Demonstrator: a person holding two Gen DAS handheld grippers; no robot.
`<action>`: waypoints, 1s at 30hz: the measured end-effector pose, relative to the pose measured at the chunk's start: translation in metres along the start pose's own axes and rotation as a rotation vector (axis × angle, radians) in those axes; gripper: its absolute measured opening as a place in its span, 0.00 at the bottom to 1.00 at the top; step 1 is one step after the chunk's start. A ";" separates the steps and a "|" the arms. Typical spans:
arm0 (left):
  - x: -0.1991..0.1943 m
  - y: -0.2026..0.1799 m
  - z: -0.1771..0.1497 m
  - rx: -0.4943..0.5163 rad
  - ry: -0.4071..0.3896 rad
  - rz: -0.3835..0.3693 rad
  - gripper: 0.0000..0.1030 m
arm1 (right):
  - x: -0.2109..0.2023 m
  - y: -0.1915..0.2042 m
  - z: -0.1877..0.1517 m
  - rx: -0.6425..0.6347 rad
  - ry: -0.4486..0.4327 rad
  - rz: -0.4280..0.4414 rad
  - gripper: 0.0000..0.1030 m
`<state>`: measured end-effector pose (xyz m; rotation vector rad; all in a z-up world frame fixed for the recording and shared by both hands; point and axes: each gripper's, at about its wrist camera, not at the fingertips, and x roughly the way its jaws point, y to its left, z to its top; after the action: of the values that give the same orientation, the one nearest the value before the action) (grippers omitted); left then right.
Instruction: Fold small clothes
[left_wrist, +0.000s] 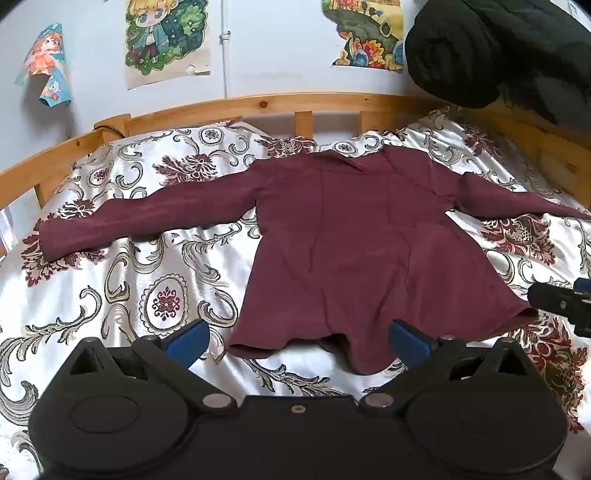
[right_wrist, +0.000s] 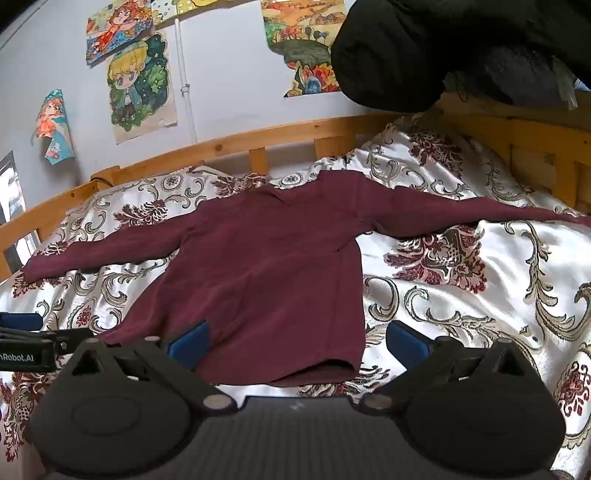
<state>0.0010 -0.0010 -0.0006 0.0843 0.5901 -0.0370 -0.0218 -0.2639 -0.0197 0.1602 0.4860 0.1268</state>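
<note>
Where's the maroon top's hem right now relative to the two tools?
The maroon long-sleeved top lies flat on the floral bedspread, sleeves spread. Its hem is the near edge, just ahead of the open left tool and open right tool.

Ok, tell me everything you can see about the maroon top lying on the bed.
The maroon top is a small long-sleeved garment of soft, knit-looking fabric with raised seams down its body. It lies flat and unfolded on the floral bedspread, neckline toward the wooden bed rail, both sleeves spread sideways, hem slightly rumpled and gaping. Only the bedspread touches it; the left gripper and right gripper hover at the hem, jaws wide open.
</note>
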 end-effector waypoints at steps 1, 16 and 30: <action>0.001 -0.001 0.000 0.001 0.005 -0.004 0.99 | 0.000 0.000 0.000 0.004 0.005 0.002 1.00; 0.004 0.008 -0.001 -0.046 0.029 0.007 0.99 | 0.007 -0.006 -0.003 0.053 0.047 -0.009 1.00; 0.005 0.009 -0.003 -0.056 0.031 0.005 0.99 | 0.008 -0.008 -0.003 0.059 0.054 -0.010 1.00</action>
<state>0.0041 0.0085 -0.0051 0.0318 0.6214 -0.0145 -0.0160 -0.2697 -0.0277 0.2124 0.5441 0.1068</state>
